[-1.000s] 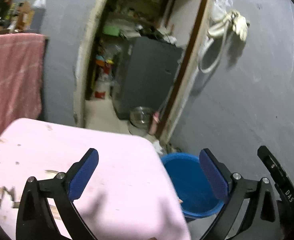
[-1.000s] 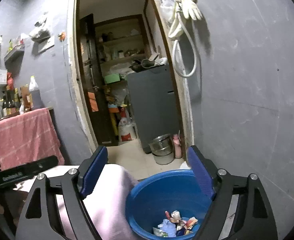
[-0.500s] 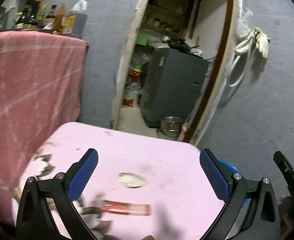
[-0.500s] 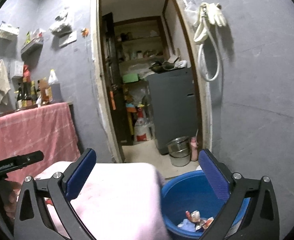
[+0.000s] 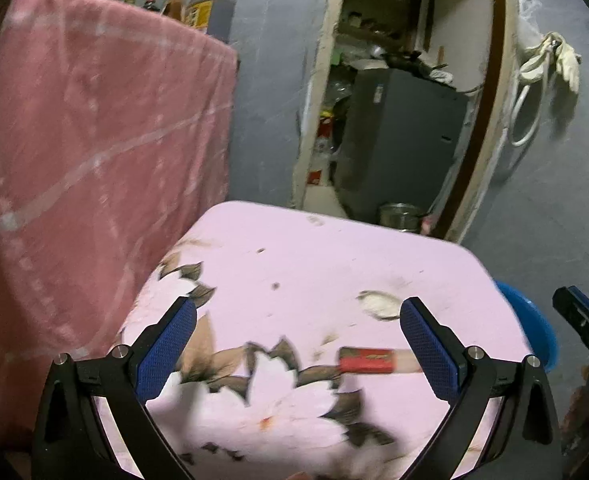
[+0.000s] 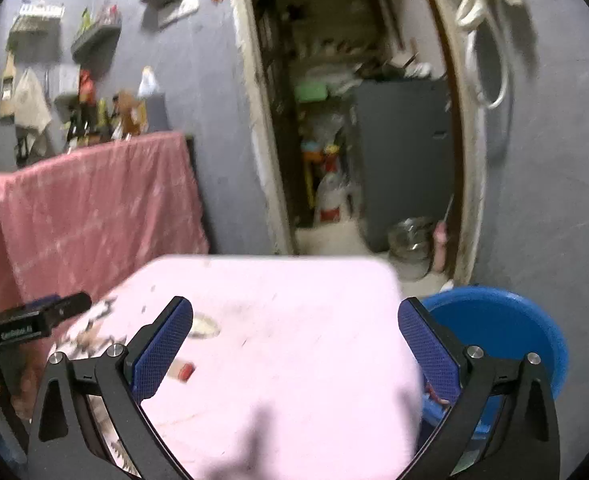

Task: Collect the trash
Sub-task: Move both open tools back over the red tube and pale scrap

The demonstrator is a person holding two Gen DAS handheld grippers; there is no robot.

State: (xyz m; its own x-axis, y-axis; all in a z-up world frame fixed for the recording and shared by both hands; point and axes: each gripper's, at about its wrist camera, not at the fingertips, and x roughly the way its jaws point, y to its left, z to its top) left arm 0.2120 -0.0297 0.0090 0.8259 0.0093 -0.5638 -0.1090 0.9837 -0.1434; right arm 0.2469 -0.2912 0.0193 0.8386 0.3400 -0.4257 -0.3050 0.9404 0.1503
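A red and white wrapper (image 5: 374,360) lies on the pink flowered tablecloth (image 5: 314,264), close to the right finger of my left gripper (image 5: 298,352), which is open and empty above the cloth. The wrapper also shows in the right wrist view (image 6: 184,371) beside the left finger. A pale scrap (image 5: 378,305) lies farther back; it shows in the right wrist view (image 6: 204,326) too. My right gripper (image 6: 294,352) is open and empty over the table. The blue bin (image 6: 506,332) stands on the floor at the table's right edge, also in the left wrist view (image 5: 530,320).
A pink towel (image 5: 94,152) hangs at the left with bottles (image 5: 210,0) above it. An open doorway holds a grey cabinet (image 5: 398,136) and a steel pot (image 5: 398,216). A hose and gloves (image 5: 550,60) hang on the grey wall.
Both grippers have swung left from the blue bin to the table. The wrapper and the flowered part of the cloth have come into the left view. Both stay open.
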